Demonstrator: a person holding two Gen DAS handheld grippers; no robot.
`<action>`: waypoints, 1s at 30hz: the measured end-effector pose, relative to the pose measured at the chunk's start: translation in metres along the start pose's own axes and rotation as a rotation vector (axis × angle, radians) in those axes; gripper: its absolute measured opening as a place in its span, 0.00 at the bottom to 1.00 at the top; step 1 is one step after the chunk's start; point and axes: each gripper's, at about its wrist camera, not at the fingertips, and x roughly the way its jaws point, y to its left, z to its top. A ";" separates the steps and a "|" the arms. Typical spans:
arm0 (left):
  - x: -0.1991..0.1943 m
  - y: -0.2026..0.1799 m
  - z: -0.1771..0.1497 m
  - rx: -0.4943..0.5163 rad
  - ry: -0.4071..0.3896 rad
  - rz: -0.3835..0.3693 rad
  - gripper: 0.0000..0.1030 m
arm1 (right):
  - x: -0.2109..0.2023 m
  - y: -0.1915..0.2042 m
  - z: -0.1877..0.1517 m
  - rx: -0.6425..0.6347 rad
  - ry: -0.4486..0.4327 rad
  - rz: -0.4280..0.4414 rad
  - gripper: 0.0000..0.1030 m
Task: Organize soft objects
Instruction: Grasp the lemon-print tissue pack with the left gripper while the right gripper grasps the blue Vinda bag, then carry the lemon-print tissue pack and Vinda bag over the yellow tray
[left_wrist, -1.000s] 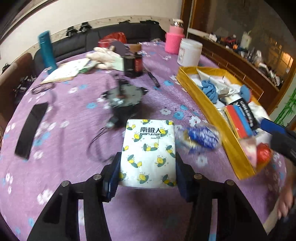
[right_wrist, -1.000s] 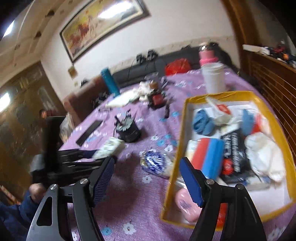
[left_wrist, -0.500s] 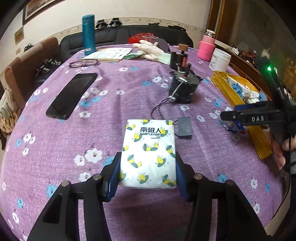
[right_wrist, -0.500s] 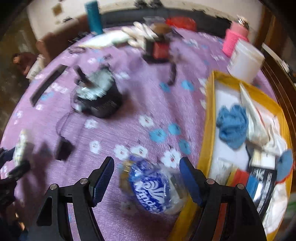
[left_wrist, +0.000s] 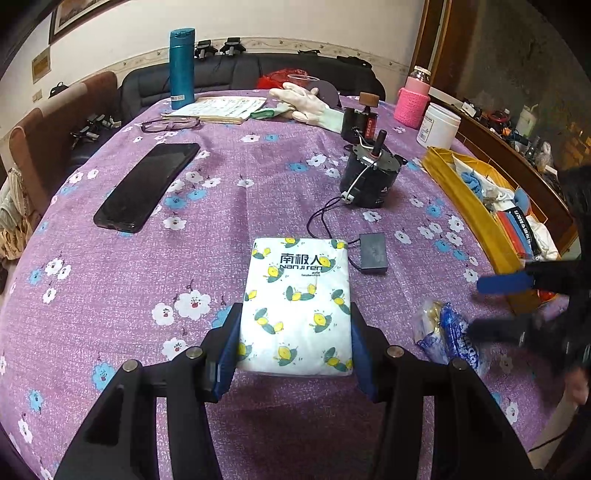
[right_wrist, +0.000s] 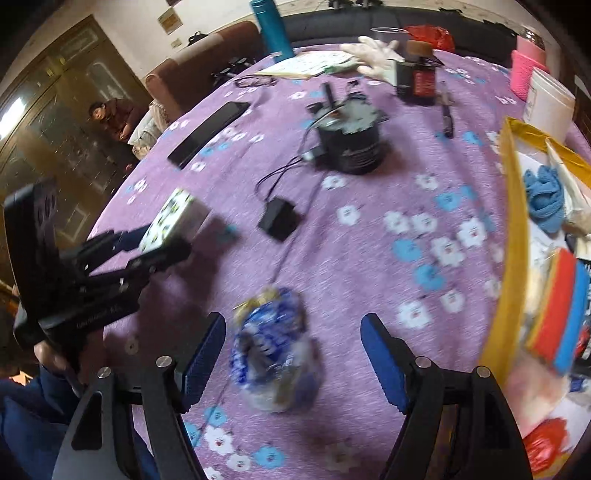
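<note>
A white tissue pack (left_wrist: 295, 299) printed with lemons is pinched at its near end by my left gripper (left_wrist: 293, 347), which is shut on it just above the purple flowered tablecloth. From the right wrist, the same tissue pack (right_wrist: 171, 218) shows at the left in the left gripper (right_wrist: 162, 240). A crinkly blue and white bag (right_wrist: 273, 347) lies on the cloth between the fingers of my right gripper (right_wrist: 293, 354). Its jaws are opening and stand clear of the bag on both sides. The left wrist view has that bag (left_wrist: 448, 339) under the blurred right gripper (left_wrist: 498, 304).
A yellow tray (left_wrist: 465, 210) with cloths and sponges runs along the right edge. A black cylinder device (left_wrist: 369, 177) with a cable, a small black box (left_wrist: 373, 251), a phone (left_wrist: 147, 186), a teal bottle (left_wrist: 181, 62), a glove and jars stand farther back. A person (right_wrist: 114, 118) sits beyond the table.
My right gripper has dropped down over the blue and white bag, which now lies between its fingers. My left gripper carried the tissue pack away from the tray, then stopped.
</note>
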 end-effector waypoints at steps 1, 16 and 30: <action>0.000 0.001 0.000 0.000 -0.002 0.001 0.50 | 0.001 0.007 -0.003 -0.011 0.000 0.013 0.78; 0.003 -0.027 -0.002 0.058 -0.004 -0.019 0.50 | -0.021 0.036 -0.033 -0.036 -0.270 -0.137 0.49; -0.004 -0.088 0.007 0.170 -0.012 -0.074 0.50 | -0.075 -0.018 -0.056 0.170 -0.429 -0.093 0.49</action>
